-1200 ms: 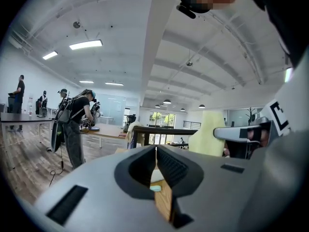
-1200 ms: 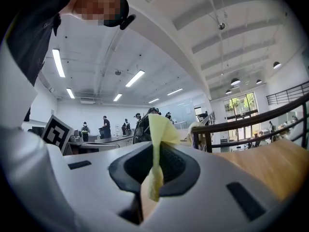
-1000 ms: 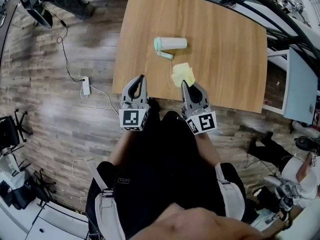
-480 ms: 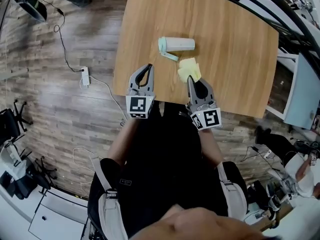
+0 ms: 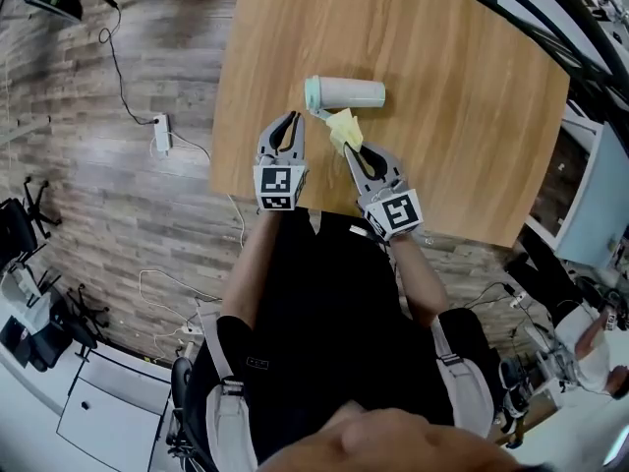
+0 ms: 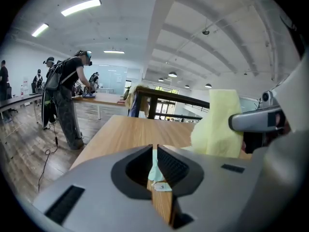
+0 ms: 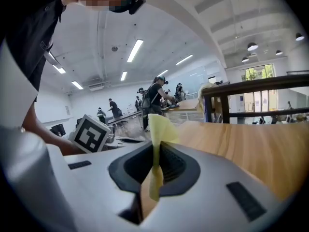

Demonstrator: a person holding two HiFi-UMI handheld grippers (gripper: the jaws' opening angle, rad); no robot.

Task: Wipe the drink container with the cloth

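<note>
Bottle [image 5: 352, 92] down on its side across the tabletop [image 5: 462, 77], mint lid [image 5: 313, 93] pointing to the person's left, pale body running off to the right. It lies towards the near half of the wood, just beyond both tools.

Right tongs [image 5: 348, 147] are clamped on the yellow cloth [image 5: 342, 126]. The right gripper view shows it plainly: the fabric is pinched flat between the two jaws, one end standing up above the tips, a tail hanging down behind them. From above, the cloth sits just on the near side of the bottle, close under the lid end; whether it touches the bottle I can't tell.

Left tongs [image 5: 292, 118] are alongside, tips near the lid and a little to its left. Jaws are drawn together to a thin slit with nothing gripped that I can make out; a sliver of mint shows through the slit in the left gripper view. That same view catches the cloth held up off to the right in the other tool.

Both tools are over the tabletop's near edge, close together, marker cubes towards the person. On the plank floor to the left, a power strip [image 5: 160, 136] with its cable.
</note>
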